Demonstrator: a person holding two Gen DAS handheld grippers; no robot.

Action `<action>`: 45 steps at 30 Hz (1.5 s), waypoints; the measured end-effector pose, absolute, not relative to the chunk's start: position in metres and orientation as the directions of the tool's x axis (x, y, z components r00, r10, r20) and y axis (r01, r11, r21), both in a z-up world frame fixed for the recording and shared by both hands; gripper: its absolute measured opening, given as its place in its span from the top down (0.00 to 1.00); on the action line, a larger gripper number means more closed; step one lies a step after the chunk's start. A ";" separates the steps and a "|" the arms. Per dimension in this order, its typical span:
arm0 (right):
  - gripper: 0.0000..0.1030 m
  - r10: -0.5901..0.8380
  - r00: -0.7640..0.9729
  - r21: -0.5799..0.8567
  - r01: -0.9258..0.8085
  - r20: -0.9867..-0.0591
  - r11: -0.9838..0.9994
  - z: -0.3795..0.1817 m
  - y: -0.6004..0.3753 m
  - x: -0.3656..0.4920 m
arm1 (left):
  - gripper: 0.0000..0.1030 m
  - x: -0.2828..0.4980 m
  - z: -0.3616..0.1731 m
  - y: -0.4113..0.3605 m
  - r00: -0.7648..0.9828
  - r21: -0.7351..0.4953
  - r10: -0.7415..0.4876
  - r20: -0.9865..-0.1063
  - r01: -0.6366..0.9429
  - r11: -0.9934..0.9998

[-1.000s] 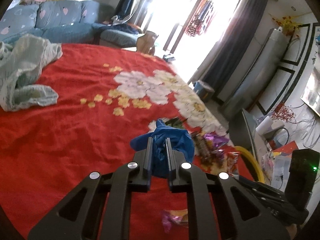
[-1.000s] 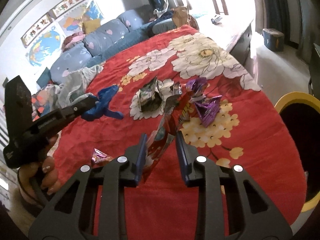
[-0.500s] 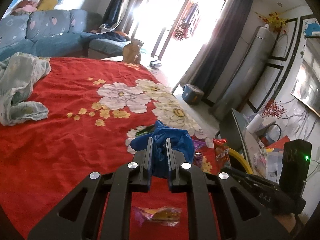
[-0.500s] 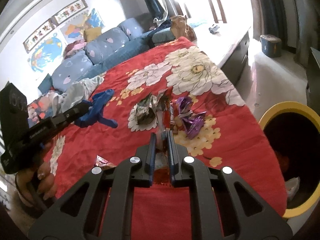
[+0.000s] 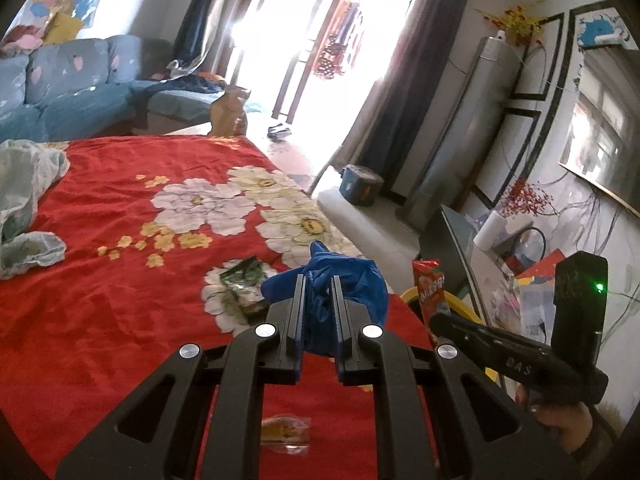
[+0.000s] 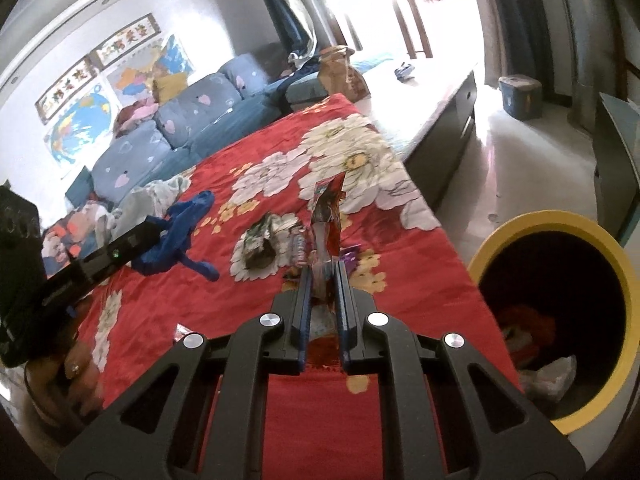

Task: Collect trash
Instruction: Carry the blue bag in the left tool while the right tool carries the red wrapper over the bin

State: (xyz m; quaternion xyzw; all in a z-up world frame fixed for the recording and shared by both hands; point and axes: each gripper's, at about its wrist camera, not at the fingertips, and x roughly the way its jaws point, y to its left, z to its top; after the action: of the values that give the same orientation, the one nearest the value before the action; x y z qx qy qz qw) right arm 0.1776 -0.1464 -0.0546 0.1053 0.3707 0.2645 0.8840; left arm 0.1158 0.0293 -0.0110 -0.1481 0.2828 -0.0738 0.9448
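Your right gripper has closed since a second ago and now clamps the red snack wrapper, lifted off the red blanket. Your left gripper stays clenched on the blue glove. The yellow-rimmed bin stands just beyond the blanket's edge, path unobstructed.

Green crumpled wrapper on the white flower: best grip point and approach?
Hedged: pinch the green wrapper at its raised crumpled top edge, coming from above, jaws straddling the ridge. It lies loosely bunched on the red blanket, so there is no flat edge to slide under. Both grippers are full now.
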 end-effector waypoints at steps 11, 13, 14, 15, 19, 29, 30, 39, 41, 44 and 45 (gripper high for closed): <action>0.93 0.507 0.621 0.390 -0.327 -0.598 0.861 -0.057 -0.178 0.183 | 0.89 0.115 -0.007 0.000 0.821 -0.298 -0.261 -0.508 0.117 0.947; 0.93 0.498 0.628 0.388 -0.318 -0.597 0.865 -0.057 -0.182 0.184 | 0.89 0.116 -0.007 -0.005 0.818 -0.293 -0.268 -0.509 0.128 0.948; 0.93 0.494 0.632 0.386 -0.313 -0.598 0.868 -0.057 -0.184 0.186 | 0.89 0.116 -0.006 -0.007 0.817 -0.291 -0.270 -0.510 0.132 0.948; 0.93 0.490 0.635 0.388 -0.306 -0.598 0.870 -0.057 -0.188 0.186 | 0.89 0.116 -0.007 -0.010 0.815 -0.290 -0.274 -0.511 0.137 0.947; 0.93 0.475 0.646 0.393 -0.280 -0.597 0.876 -0.059 -0.198 0.189 | 0.89 0.117 -0.008 -0.018 0.809 -0.283 -0.285 -0.514 0.154 0.947; 0.93 0.425 0.673 0.395 -0.209 -0.606 0.895 -0.065 -0.224 0.196 | 0.89 0.118 -0.011 -0.043 0.789 -0.260 -0.317 -0.527 0.205 0.944; 0.93 0.419 0.676 0.394 -0.202 -0.606 0.897 -0.066 -0.226 0.197 | 0.89 0.118 -0.012 -0.045 0.787 -0.258 -0.320 -0.528 0.210 0.943; 0.93 0.376 0.693 0.397 -0.141 -0.615 0.907 -0.073 -0.250 0.202 | 0.89 0.121 -0.016 -0.068 0.770 -0.242 -0.344 -0.537 0.250 0.937; 0.93 0.369 0.695 0.400 -0.127 -0.617 0.908 -0.075 -0.256 0.204 | 0.89 0.121 -0.017 -0.073 0.764 -0.239 -0.351 -0.541 0.260 0.936; 0.93 0.358 0.698 0.403 -0.108 -0.620 0.909 -0.078 -0.263 0.205 | 0.89 0.122 -0.020 -0.082 0.756 -0.231 -0.359 -0.548 0.276 0.933; 0.93 0.357 0.698 0.405 -0.104 -0.621 0.908 -0.078 -0.265 0.206 | 0.89 0.122 -0.021 -0.084 0.754 -0.228 -0.361 -0.549 0.281 0.932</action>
State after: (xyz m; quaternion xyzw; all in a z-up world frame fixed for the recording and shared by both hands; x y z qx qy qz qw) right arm 0.2058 -0.2648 -0.0783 0.1719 0.3670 0.1273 0.9053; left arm 0.1222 -0.0844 -0.0212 -0.0658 0.3061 -0.1718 0.9341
